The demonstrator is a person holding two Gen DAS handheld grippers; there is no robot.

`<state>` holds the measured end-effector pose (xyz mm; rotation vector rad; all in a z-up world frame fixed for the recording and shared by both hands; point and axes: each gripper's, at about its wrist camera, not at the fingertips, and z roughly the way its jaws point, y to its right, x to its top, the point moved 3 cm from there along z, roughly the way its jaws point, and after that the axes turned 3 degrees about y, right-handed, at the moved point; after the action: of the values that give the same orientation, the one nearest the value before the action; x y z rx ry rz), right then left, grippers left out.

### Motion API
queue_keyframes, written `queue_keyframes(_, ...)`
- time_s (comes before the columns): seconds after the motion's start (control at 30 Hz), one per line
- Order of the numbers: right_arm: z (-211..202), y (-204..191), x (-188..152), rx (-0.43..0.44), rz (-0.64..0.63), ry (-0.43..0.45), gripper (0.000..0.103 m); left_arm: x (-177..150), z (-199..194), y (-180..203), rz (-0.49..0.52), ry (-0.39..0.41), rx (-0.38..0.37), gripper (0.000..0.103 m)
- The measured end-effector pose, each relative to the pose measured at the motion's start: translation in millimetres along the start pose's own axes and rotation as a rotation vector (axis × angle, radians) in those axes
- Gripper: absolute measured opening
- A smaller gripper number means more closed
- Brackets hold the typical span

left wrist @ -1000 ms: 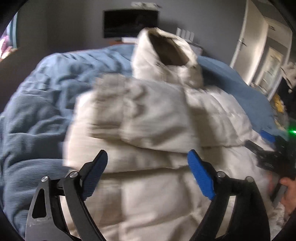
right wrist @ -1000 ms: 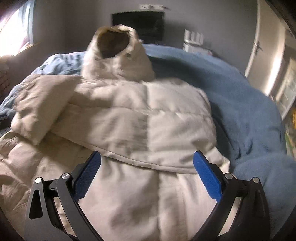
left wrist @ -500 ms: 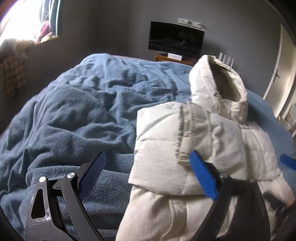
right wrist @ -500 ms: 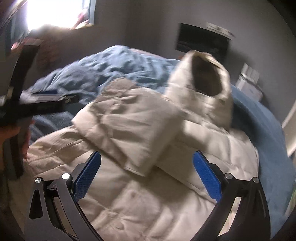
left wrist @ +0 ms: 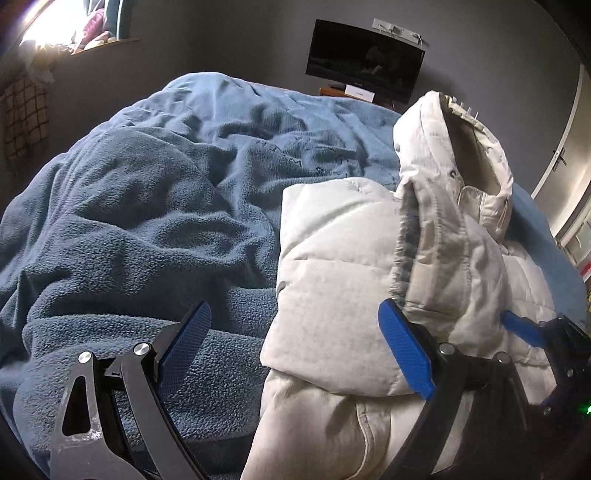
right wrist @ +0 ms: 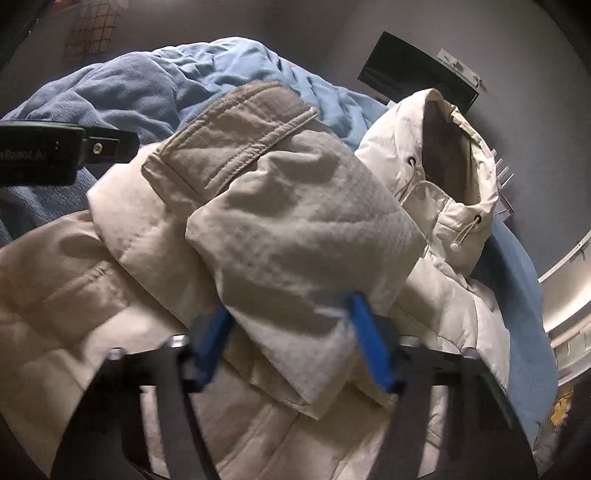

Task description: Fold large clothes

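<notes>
A white puffer jacket (left wrist: 332,266) lies on the blue blanket (left wrist: 147,206), hood (left wrist: 454,155) standing up at the far end. One sleeve (right wrist: 288,221) is folded across the body, cuff (right wrist: 236,125) toward the far left. My right gripper (right wrist: 290,325) is closing its jaws around this sleeve's near end, and both blue pads touch the puffy fabric. My left gripper (left wrist: 293,310) hangs open over the jacket's left edge, one finger above the blanket and one above the jacket, holding nothing. The right gripper (left wrist: 524,328) also shows at the right rim of the left wrist view.
The rumpled blanket covers the whole bed (right wrist: 155,85). A dark TV screen (left wrist: 365,62) hangs on the grey wall behind. A bright window (left wrist: 55,26) is at the upper left and a door (left wrist: 565,158) at the right. The left gripper's black body (right wrist: 55,151) juts in from the left.
Both grippers have swung left across the jacket. The right gripper's jaws, wide apart before, have narrowed onto the folded sleeve. The left gripper stays open, now at the jacket's left edge.
</notes>
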<state>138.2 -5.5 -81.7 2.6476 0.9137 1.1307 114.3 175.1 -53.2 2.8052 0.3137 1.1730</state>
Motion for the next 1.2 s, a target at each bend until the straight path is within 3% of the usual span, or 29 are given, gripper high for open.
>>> queue_keyframes(0.1, -12, 22, -3, 0.012, 0.09, 0.029, 0.024, -1, 1, 5, 0.022, 0.001, -0.017, 0.088)
queue_keyframes(0.17, -20, 37, -6, 0.014, 0.144, 0.046, 0.021, -1, 0, 9, 0.039, 0.006, -0.025, 0.088)
queue_keyframes(0.57, -46, 138, -44, -0.013, 0.441, 0.063, 0.021, -10, 5, 35, 0.18, -0.006, 0.015, 0.088)
queue_keyframes(0.77, -18, 168, -79, 0.028, 0.58, -0.025, 0.021, -12, 8, 37, 0.201, -0.018, 0.026, 0.088)
queue_keyframes(0.87, 0, 172, -96, 0.093, 0.638, -0.086, 0.022, -14, 11, 38, 0.21, -0.031, 0.032, 0.088)
queue_keyframes(0.93, 3, 173, -102, 0.143, 0.681, -0.112, 0.024, -14, 11, 39, 0.212, -0.032, 0.033, 0.088)
queue_keyframes(0.97, 2, 176, -105, 0.166, 0.701, -0.116, 0.031, -14, 11, 39, 0.211, -0.03, 0.031, 0.088)
queue_keyframes(1.0, -1, 180, -108, 0.172, 0.707, -0.117, 0.045, -14, 11, 39, 0.208, -0.029, 0.031, 0.088)
queue_keyframes(1.07, -10, 190, -113, 0.121, 0.69, -0.12, 0.058, -14, 11, 39, 0.205, -0.028, 0.028, 0.088)
queue_keyframes(1.2, -26, 213, -126, 0.046, 0.683, -0.112, 0.062, -14, 12, 41, 0.213, -0.031, 0.027, 0.088)
